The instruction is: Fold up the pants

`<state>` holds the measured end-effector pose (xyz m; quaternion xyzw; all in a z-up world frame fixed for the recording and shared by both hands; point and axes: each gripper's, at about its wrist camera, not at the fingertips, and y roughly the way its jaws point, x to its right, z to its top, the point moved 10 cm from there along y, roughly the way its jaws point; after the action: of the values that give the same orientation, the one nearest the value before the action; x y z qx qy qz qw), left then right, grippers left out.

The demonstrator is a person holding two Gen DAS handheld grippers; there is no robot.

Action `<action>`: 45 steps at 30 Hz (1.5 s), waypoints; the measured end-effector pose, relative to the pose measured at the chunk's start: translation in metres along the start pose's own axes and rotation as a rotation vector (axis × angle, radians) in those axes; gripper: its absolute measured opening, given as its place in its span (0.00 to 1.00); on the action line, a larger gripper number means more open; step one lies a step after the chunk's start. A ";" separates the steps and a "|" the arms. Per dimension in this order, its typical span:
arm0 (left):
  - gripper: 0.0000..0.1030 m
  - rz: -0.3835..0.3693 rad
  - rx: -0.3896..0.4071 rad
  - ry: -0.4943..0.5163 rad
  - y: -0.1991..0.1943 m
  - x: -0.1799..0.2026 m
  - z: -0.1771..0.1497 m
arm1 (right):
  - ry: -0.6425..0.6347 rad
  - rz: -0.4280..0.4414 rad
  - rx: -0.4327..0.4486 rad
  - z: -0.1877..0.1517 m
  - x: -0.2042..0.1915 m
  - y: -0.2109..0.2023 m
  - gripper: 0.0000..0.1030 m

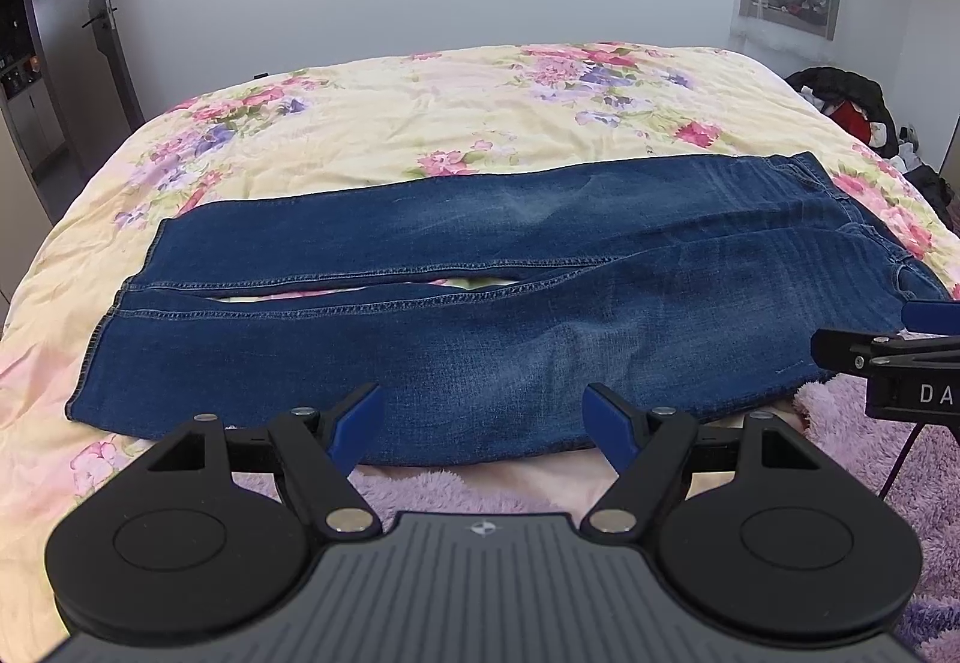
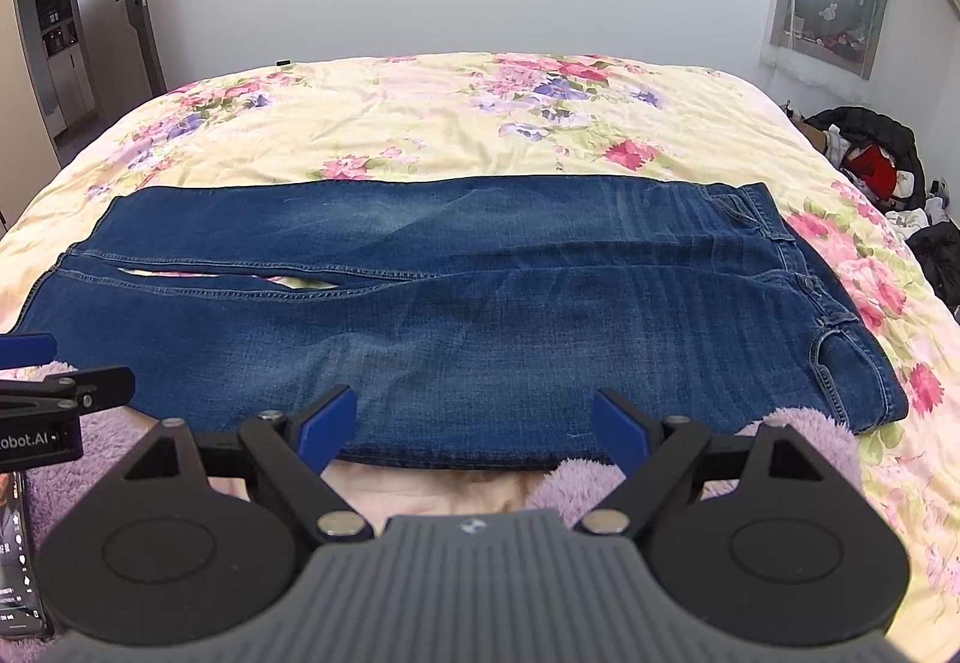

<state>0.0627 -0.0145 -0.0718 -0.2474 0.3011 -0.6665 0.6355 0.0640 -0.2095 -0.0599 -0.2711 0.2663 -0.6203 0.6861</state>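
Dark blue jeans [image 1: 480,297] lie flat across the floral bed cover, hems to the left and waistband to the right, both legs side by side with a narrow gap between them. The same jeans [image 2: 480,315] fill the middle of the right wrist view. My left gripper [image 1: 483,423] is open, its blue pads just above the near edge of the closer leg, nothing between them. My right gripper [image 2: 474,426] is open too, over the near edge closer to the waistband. Each gripper shows at the side of the other's view.
The bed [image 1: 420,123] with its yellow floral quilt reaches back to a white wall. A fluffy purple blanket [image 2: 798,441] lies under the jeans' near edge. A pile of dark clothes [image 2: 870,159] sits right of the bed. A phone [image 2: 18,555] lies at bottom left.
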 end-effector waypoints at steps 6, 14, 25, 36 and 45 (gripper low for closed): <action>0.86 0.000 0.001 0.000 0.000 0.000 0.000 | -0.006 0.004 -0.003 0.000 -0.001 0.000 0.80; 0.86 -0.001 -0.003 0.001 -0.001 -0.001 -0.001 | -0.001 0.001 -0.003 0.000 0.000 0.000 0.80; 0.86 0.003 -0.002 0.011 0.000 -0.003 -0.002 | 0.001 -0.001 0.000 -0.001 0.001 0.000 0.80; 0.77 0.211 0.065 0.099 0.008 -0.117 0.036 | 0.011 -0.070 0.144 0.024 0.077 0.023 0.80; 0.54 0.206 -0.024 0.175 0.036 -0.184 0.022 | 0.009 -0.159 0.014 0.019 0.182 0.067 0.79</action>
<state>0.1160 0.1664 -0.0729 -0.1636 0.3872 -0.6131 0.6689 0.1407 -0.3844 -0.0992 -0.2839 0.2427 -0.6759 0.6353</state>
